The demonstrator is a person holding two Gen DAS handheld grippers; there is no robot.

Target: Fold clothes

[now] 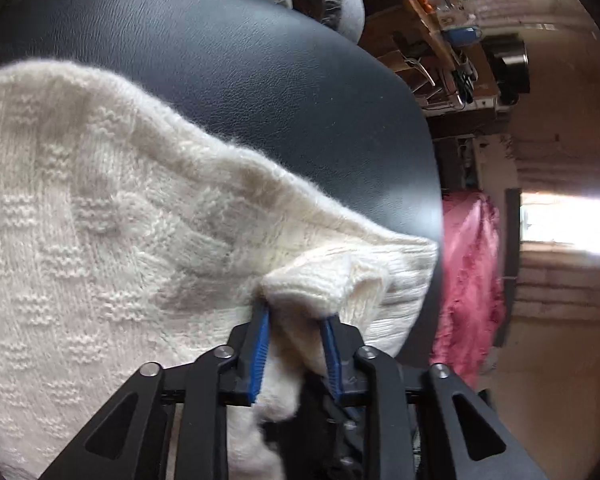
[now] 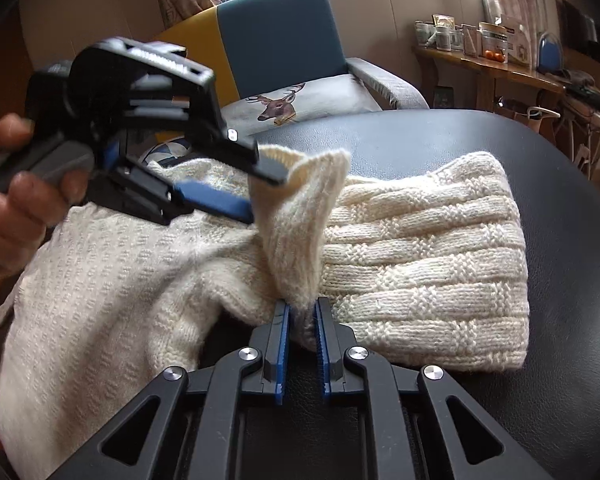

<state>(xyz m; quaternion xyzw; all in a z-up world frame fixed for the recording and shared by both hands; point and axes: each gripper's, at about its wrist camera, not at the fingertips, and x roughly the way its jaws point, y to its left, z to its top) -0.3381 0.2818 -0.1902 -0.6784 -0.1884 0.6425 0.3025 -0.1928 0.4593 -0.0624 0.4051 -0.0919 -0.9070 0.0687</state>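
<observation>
A cream knitted sweater (image 1: pixel 100 220) lies partly folded on a black leather tabletop (image 1: pixel 260 80). My left gripper (image 1: pixel 294 311) is shut on a ribbed cuff (image 1: pixel 312 276) at the table's right edge, with the knit bunched between its blue pads. In the right wrist view the sweater (image 2: pixel 420 260) spreads across the table (image 2: pixel 560 240), and the ribbed strip (image 2: pixel 300 220) stands up between both tools. My right gripper (image 2: pixel 302 304) is shut on its lower end. The left gripper (image 2: pixel 262 194), held by a hand (image 2: pixel 4 200), clamps its upper end.
A blue and yellow armchair (image 2: pixel 276 32) with a deer cushion (image 2: pixel 280 104) stands behind the table. A wooden shelf (image 2: pixel 480 64) with jars and packets runs along the right wall. Pink cloth (image 1: pixel 472 280) hangs just past the table's edge.
</observation>
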